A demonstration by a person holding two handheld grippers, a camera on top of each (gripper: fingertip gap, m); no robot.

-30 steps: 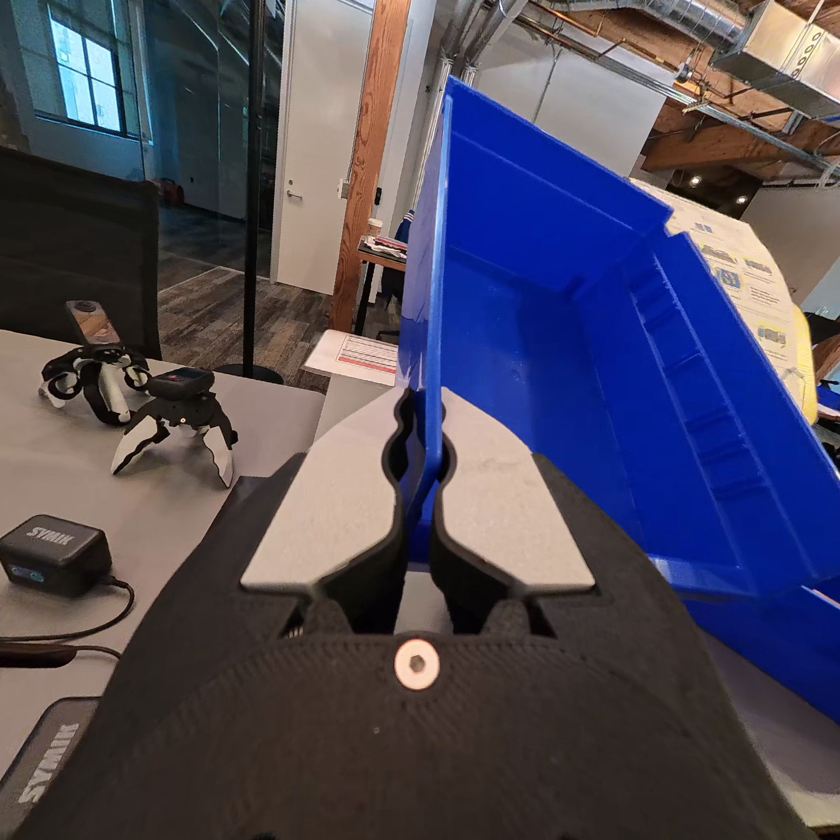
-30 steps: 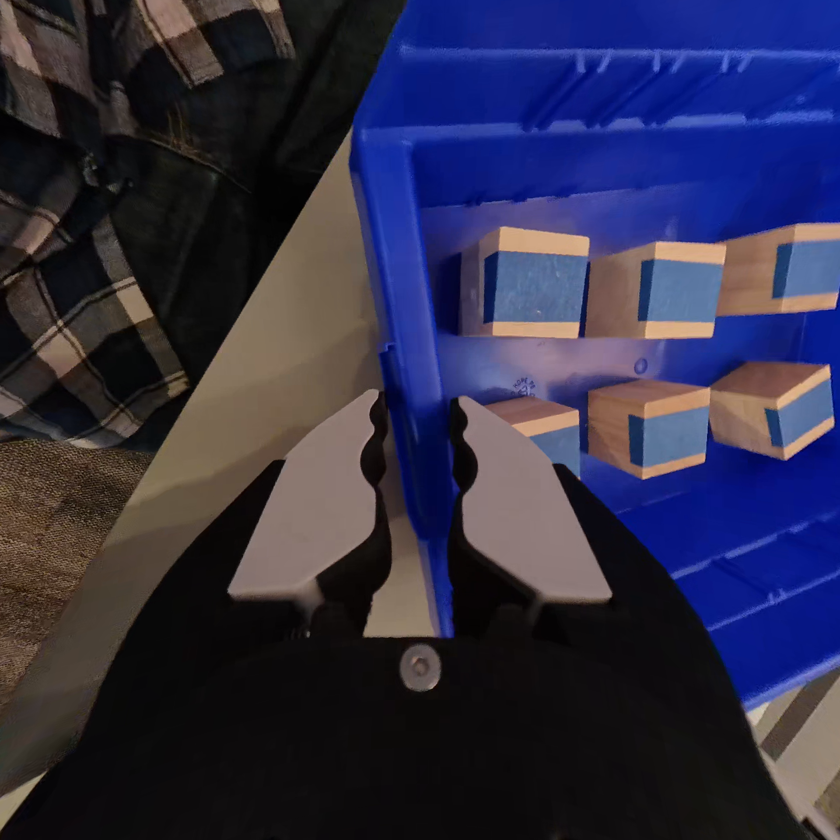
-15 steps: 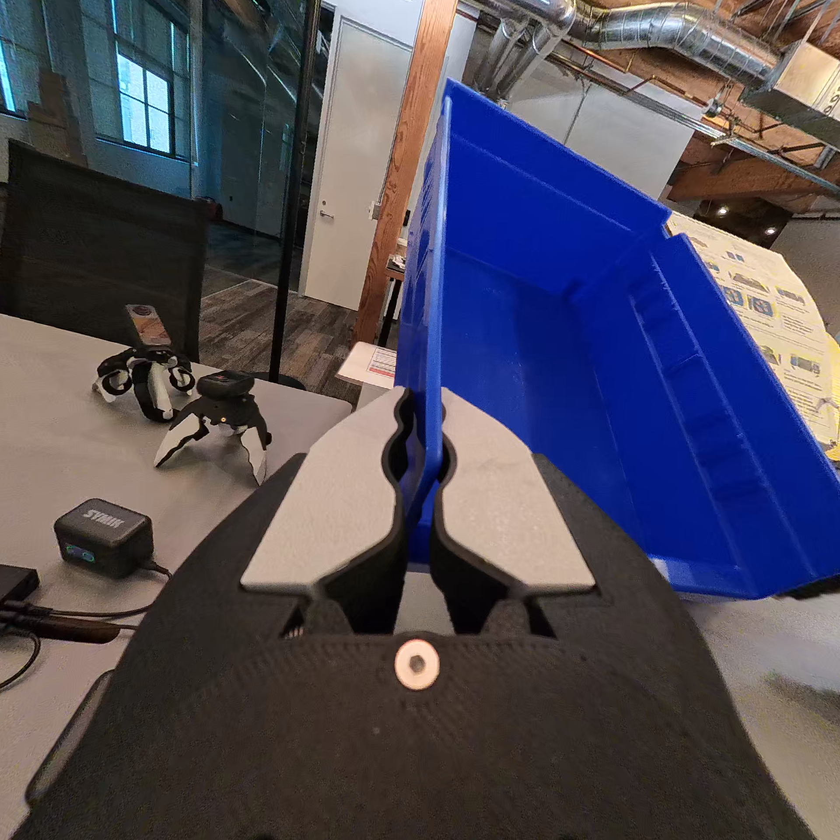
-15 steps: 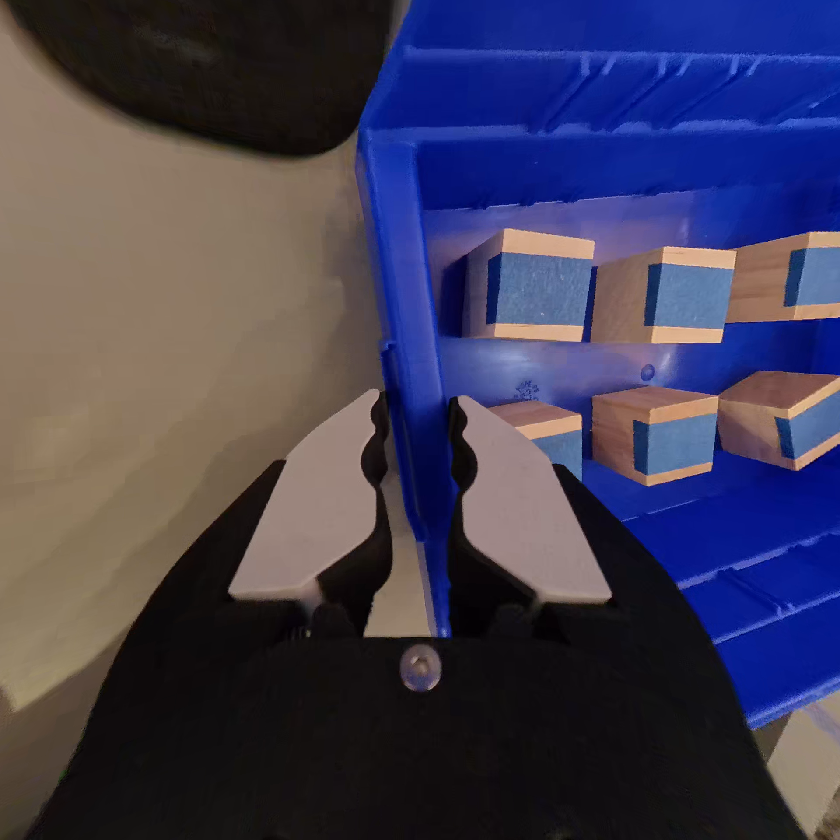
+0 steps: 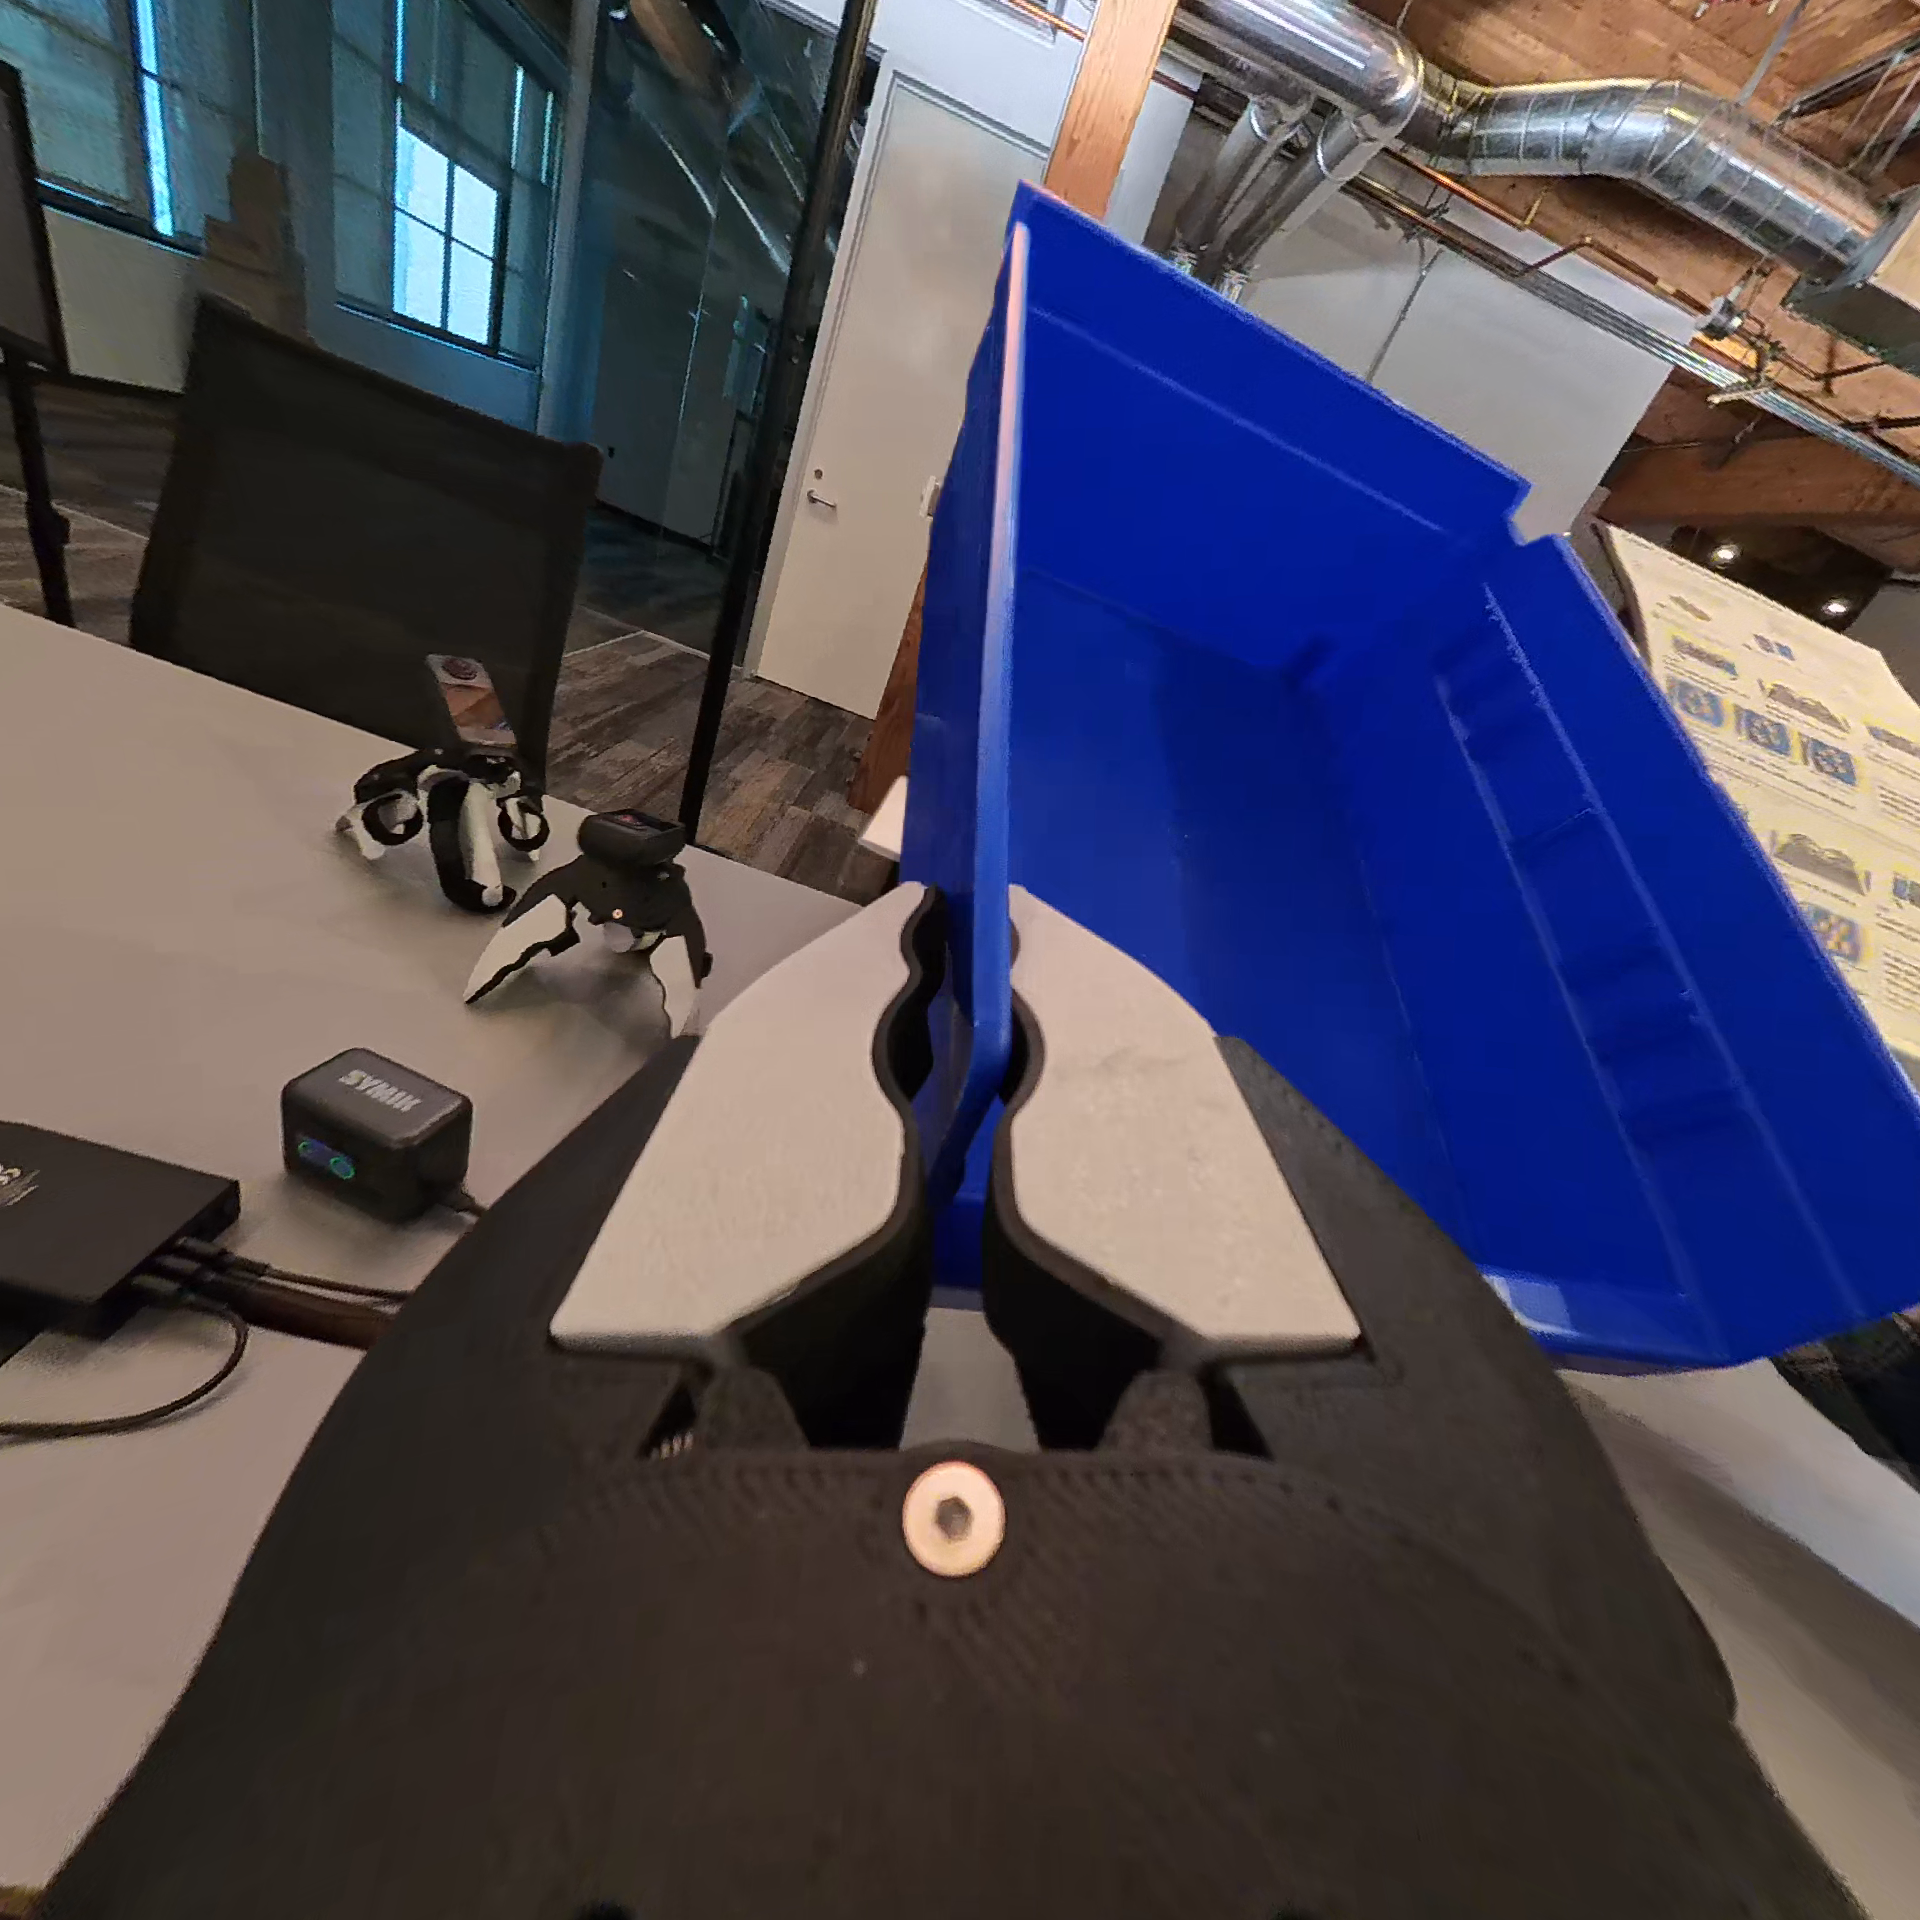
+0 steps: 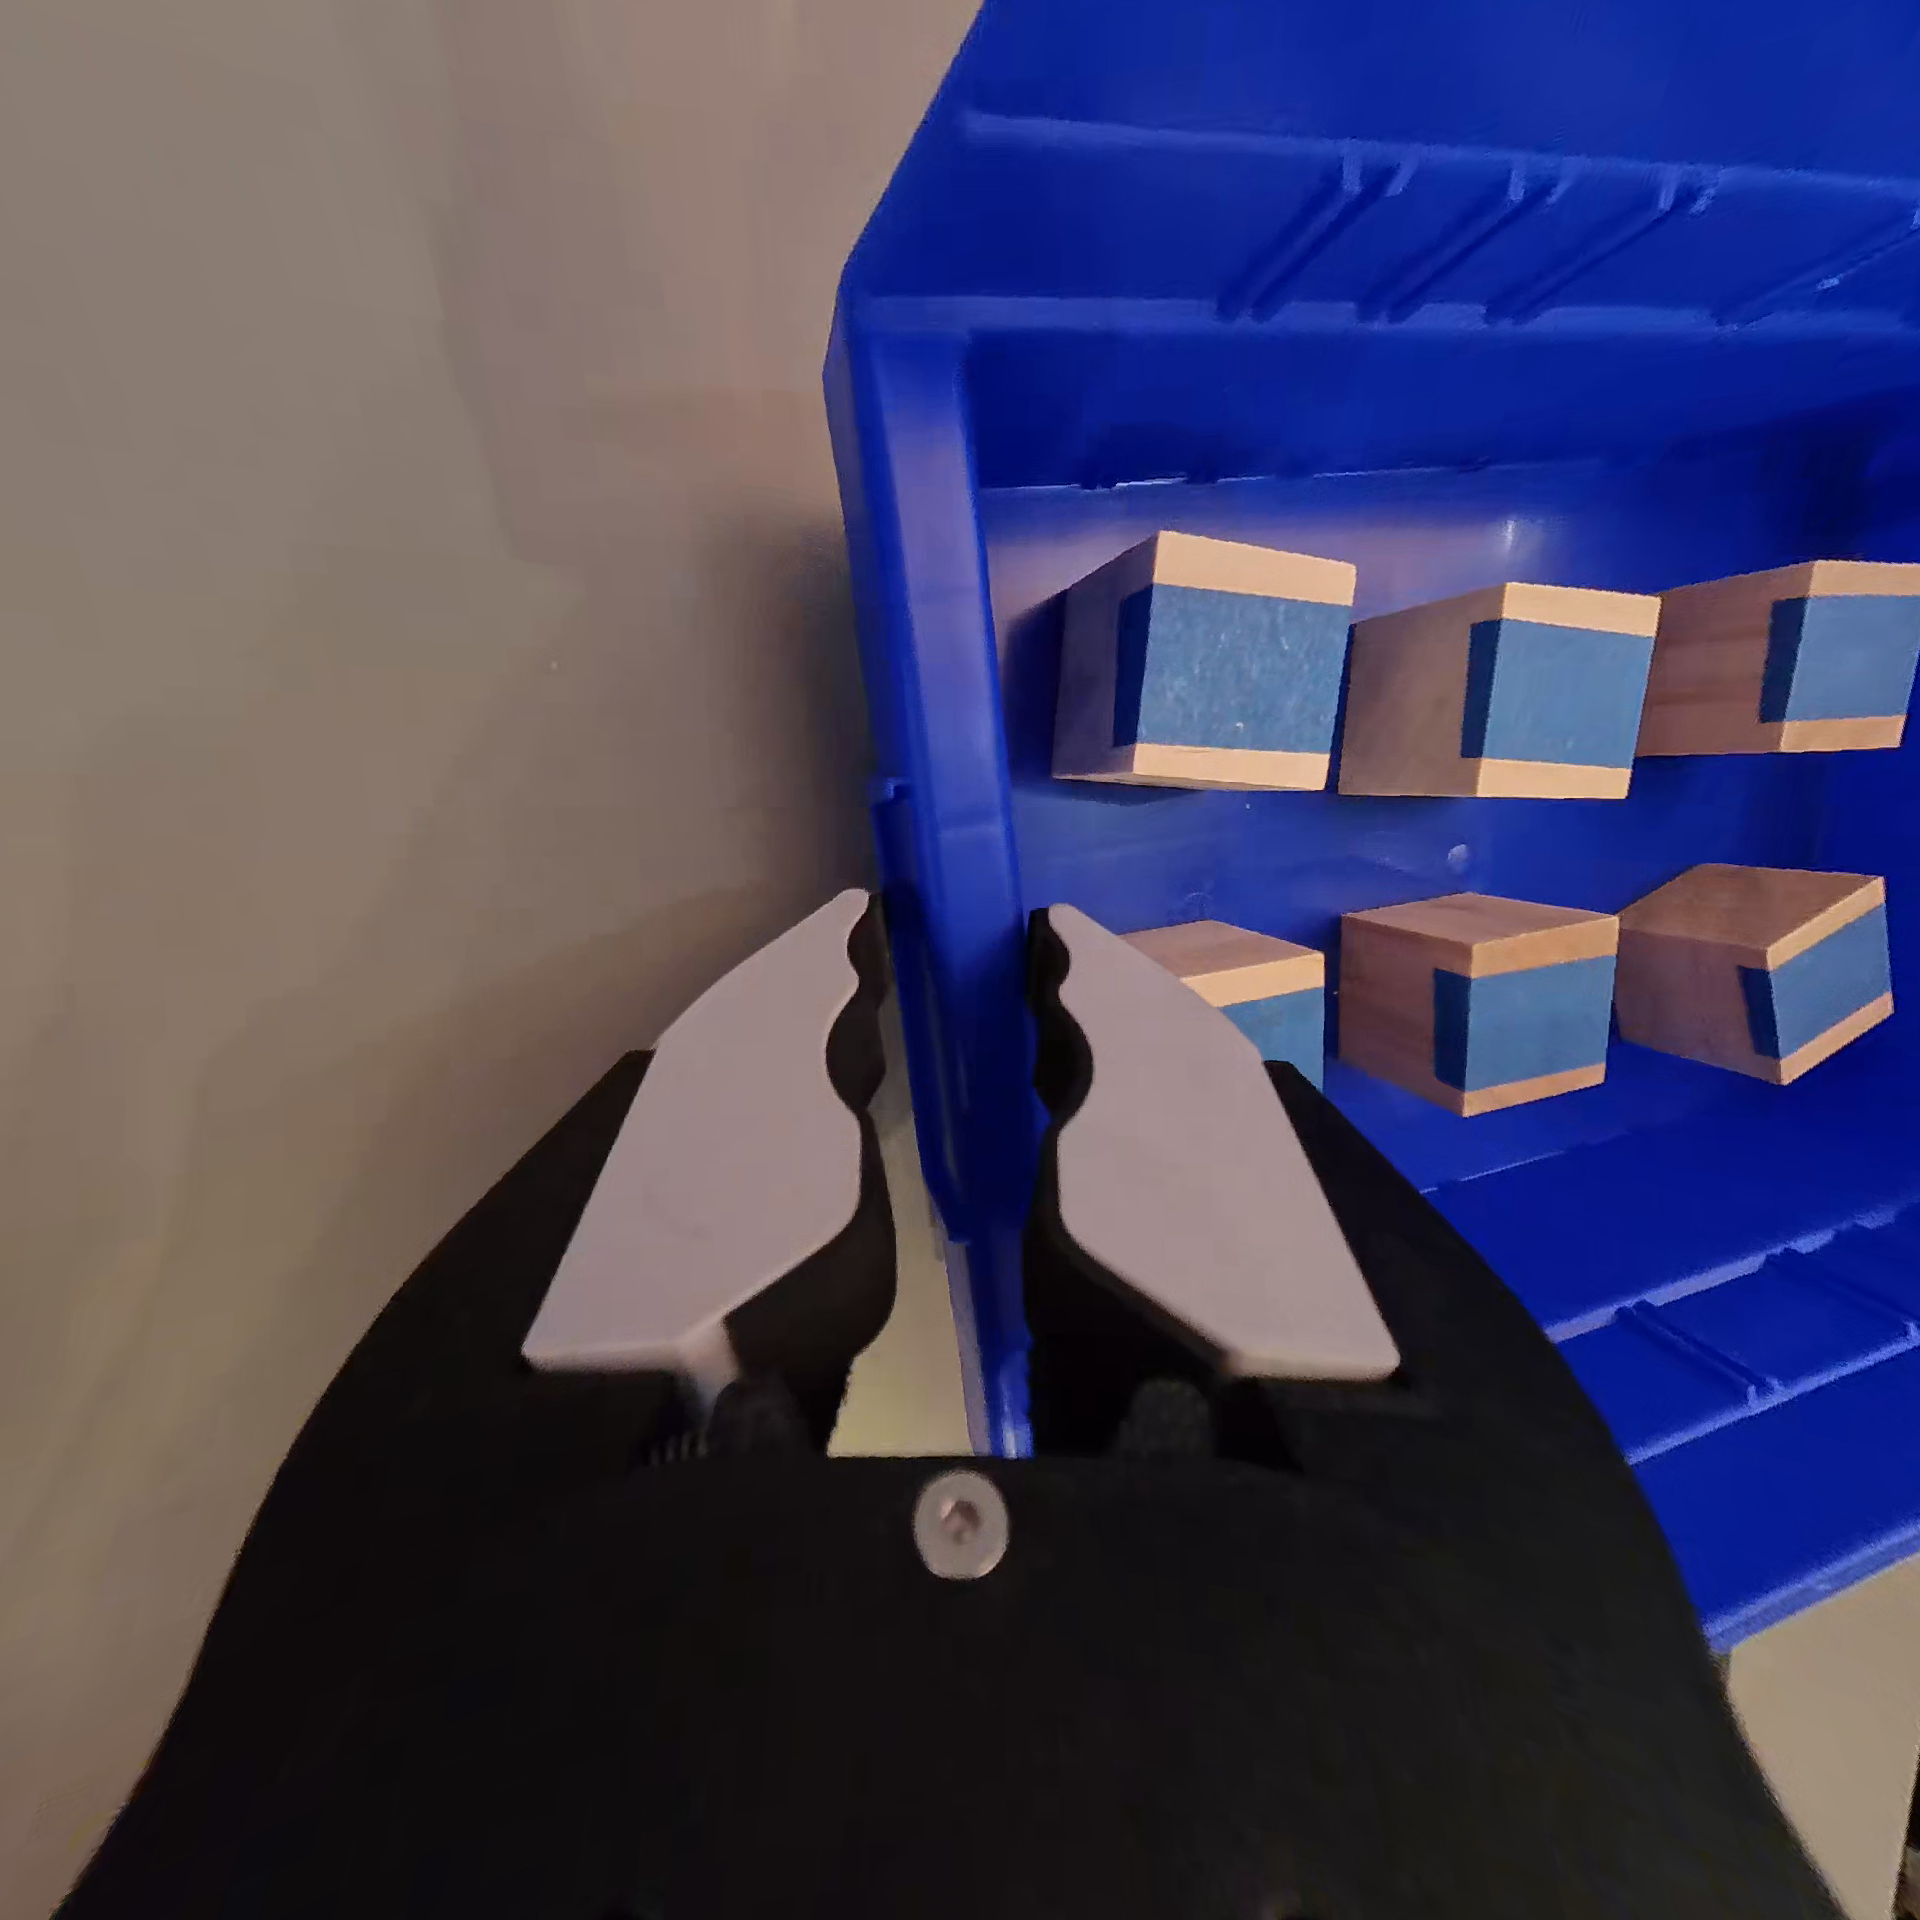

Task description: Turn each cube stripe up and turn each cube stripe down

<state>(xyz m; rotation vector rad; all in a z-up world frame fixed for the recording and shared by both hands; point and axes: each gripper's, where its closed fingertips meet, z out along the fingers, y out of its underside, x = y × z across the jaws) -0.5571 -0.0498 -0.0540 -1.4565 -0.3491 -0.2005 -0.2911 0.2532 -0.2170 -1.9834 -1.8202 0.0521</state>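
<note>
Left gripper (image 5: 971, 935) is clamped on the thin side wall of the blue bin (image 5: 1299, 831). Right gripper (image 6: 956, 925) grips the bin's thick rim, pads against both faces. Six wooden cubes (image 6: 1205, 665) with blue stripes sit in two rows inside, right of its fingers. A small black charger (image 5: 374, 1132) on the grey table (image 5: 156, 831) carries white lettering.

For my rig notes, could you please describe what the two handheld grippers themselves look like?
Both match: the left gripper and right gripper each have a matte black ribbed body, a silver screw at the centre, and two pale grey fingers with wavy black inner pads. No cables or sleeves show.
</note>
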